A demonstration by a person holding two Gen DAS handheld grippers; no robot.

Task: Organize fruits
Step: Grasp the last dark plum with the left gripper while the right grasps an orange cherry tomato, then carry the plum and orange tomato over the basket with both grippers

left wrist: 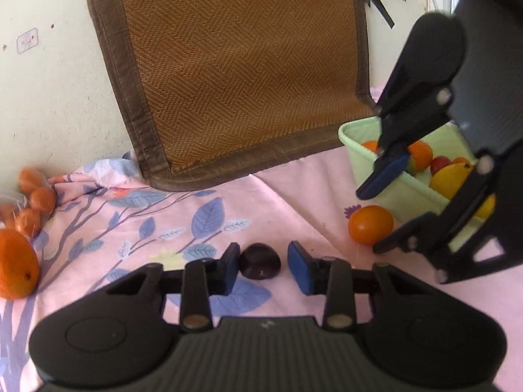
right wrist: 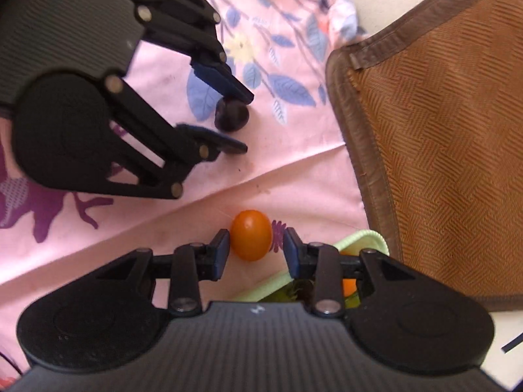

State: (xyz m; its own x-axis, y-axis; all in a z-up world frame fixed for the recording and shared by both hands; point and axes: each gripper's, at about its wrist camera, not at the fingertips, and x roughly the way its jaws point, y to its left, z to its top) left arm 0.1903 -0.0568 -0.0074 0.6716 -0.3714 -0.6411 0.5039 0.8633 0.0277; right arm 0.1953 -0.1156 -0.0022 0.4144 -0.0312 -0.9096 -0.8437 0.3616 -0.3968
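Note:
A dark purple plum lies on the pink floral cloth between the open fingers of my left gripper; its left pad touches or nearly touches it. The plum and left gripper also show in the right wrist view. A small orange fruit lies between the open fingers of my right gripper, the left pad close to it. It also shows in the left wrist view, beside a light green basket that holds several orange, red and yellow fruits. The right gripper hangs over the basket's near corner.
A brown woven mat leans against the wall behind the cloth. A large orange and several small orange fruits lie at the far left. The basket's corner sits under my right gripper.

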